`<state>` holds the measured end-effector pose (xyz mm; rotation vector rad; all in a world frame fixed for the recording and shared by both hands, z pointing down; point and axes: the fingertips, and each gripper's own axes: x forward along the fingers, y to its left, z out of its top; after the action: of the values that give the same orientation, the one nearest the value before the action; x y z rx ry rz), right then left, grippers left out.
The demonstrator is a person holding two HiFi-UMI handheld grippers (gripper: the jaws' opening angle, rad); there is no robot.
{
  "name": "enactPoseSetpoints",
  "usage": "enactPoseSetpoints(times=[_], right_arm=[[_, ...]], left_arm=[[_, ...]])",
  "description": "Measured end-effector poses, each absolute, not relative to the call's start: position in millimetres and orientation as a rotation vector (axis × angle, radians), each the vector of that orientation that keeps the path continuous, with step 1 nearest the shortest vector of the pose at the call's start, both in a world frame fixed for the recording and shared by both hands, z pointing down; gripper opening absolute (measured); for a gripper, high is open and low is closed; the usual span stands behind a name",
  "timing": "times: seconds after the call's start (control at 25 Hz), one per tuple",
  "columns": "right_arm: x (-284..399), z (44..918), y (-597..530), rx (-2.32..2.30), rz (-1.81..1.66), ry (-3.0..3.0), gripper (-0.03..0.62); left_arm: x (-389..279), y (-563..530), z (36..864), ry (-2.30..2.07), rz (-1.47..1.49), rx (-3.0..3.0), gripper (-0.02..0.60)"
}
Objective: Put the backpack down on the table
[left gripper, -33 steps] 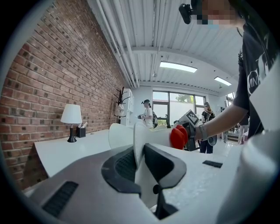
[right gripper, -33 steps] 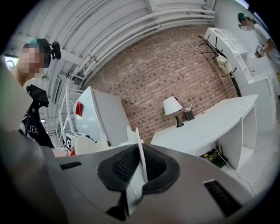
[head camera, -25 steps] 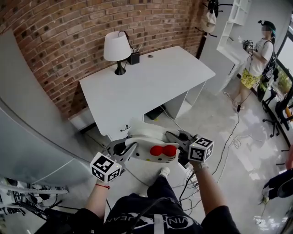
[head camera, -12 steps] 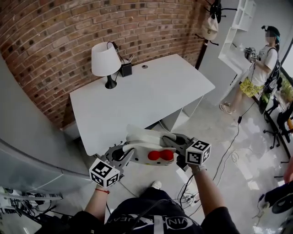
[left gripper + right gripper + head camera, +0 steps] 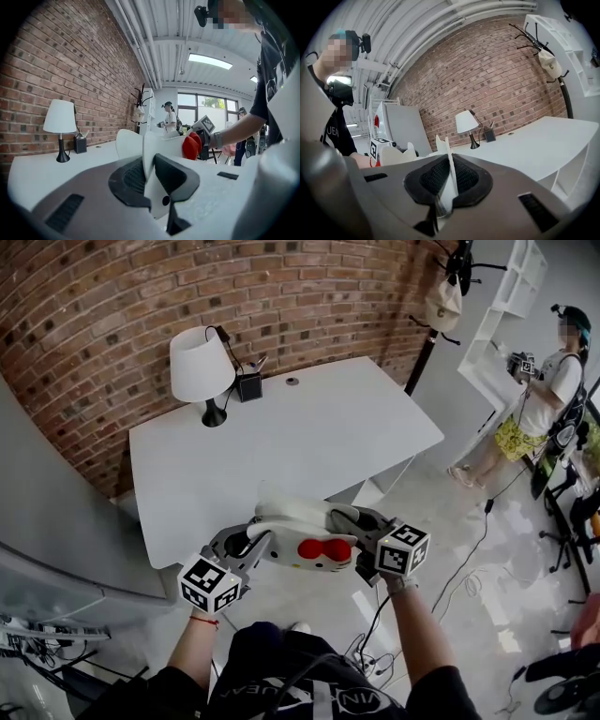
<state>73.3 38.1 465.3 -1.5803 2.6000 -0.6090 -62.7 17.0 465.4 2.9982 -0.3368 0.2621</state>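
Note:
A white backpack with a red bow hangs in the air between my two grippers, at the front edge of the white table. My left gripper is shut on the bag's left side. In the left gripper view the gripper pinches a white flap of the backpack, with the bow beyond. My right gripper is shut on the right side. In the right gripper view that gripper clamps a thin white edge of the backpack.
A white lamp and a small black holder stand at the table's back by the brick wall. A grey cabinet flanks the left. A person stands at the far right by a coat rack. Cables lie on the floor.
Both grippers have carried the backpack forward to the table; its front edge is now right at the bag. Both grips are unchanged.

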Motion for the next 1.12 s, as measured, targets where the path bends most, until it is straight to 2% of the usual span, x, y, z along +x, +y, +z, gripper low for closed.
enactPoseSetpoints(times=[0.56, 1.12], right_arm=[[135, 471, -14, -1.515, -0.617, 2.644, 0.015], [188, 475, -122, -1.444, -0.601, 2.741, 0.015]], left_arm=[[-2, -25, 469, -0.407, 0.286, 2.983, 0.044], [52, -122, 474, -0.505, 0.296, 2.936, 0.045]])
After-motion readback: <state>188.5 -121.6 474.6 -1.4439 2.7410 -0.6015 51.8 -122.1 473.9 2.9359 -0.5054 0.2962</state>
